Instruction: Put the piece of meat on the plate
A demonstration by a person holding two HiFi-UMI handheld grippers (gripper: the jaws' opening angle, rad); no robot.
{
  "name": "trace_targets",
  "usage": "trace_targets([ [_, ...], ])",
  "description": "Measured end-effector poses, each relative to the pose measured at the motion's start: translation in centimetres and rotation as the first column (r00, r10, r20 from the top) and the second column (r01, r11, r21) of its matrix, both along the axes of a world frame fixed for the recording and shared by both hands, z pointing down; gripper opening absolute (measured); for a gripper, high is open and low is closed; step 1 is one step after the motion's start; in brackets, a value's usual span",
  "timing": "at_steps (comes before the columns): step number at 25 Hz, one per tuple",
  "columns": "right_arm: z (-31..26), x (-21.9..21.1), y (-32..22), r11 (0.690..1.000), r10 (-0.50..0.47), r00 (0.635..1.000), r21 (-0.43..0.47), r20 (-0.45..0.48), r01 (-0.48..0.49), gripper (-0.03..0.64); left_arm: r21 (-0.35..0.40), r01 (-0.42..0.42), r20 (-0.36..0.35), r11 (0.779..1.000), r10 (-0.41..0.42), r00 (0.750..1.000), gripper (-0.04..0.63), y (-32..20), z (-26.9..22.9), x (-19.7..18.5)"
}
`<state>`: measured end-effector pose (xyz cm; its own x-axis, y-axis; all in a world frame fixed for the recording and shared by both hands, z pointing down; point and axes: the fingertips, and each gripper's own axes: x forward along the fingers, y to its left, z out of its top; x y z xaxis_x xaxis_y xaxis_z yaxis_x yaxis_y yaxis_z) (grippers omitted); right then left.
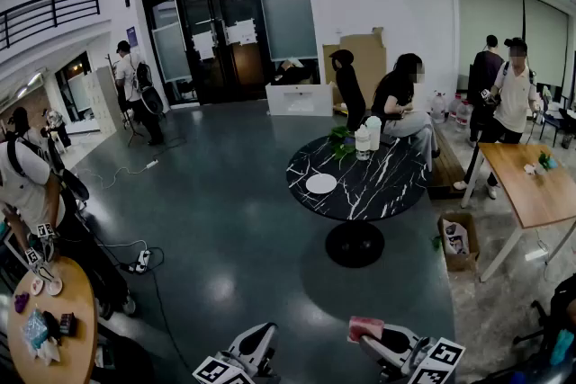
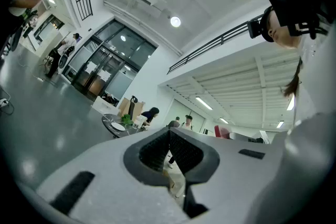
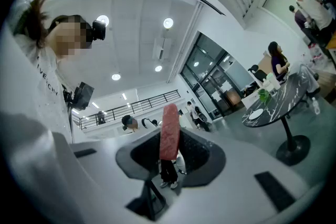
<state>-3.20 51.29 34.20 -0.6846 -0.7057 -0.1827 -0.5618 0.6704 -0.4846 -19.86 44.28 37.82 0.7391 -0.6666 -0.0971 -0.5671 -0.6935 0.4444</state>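
A pink piece of meat (image 3: 169,131) stands upright between the pads of my right gripper (image 3: 170,144), which is shut on it. In the head view the meat (image 1: 364,326) shows at the bottom edge on the right gripper (image 1: 373,337). The white plate (image 1: 320,183) lies on the round black marble table (image 1: 378,189), several steps ahead across the floor, and it looks bare. The plate (image 3: 256,114) is also far off at the right of the right gripper view. My left gripper (image 1: 263,335) is beside the right one, its jaws together on nothing (image 2: 169,139).
White containers (image 1: 367,139) and a small plant (image 1: 340,141) stand at the black table's far side, with people seated behind. A wooden table (image 1: 535,180) is at the right, a cardboard box (image 1: 457,238) on the floor, a round wooden table (image 1: 45,328) at lower left.
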Motion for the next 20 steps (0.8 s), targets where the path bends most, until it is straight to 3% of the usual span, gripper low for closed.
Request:
trace_targets([
  [6,0.2,1.0,-4.6,1.000,0.019,1.000,0.023,-0.014,-0.019,0.091,0.016,-0.021,0.021,1.000,0.020,1.000,0.011,-4.9,0.1,1.5],
  [16,0.8,4.1,-15.2,0.997,0.079,0.995,-0.002,-0.055,-0.079,0.091,-0.001,-0.085,-0.032,0.996,0.084,0.996,0.011,-16.3,0.8,5.2],
  [20,0.4,4.0,-19.7,0.997,0.082,0.996,-0.007,-0.029,-0.082,0.091,0.001,-0.099,-0.037,0.995,0.099,0.994,0.011,-20.5,0.6,5.8],
])
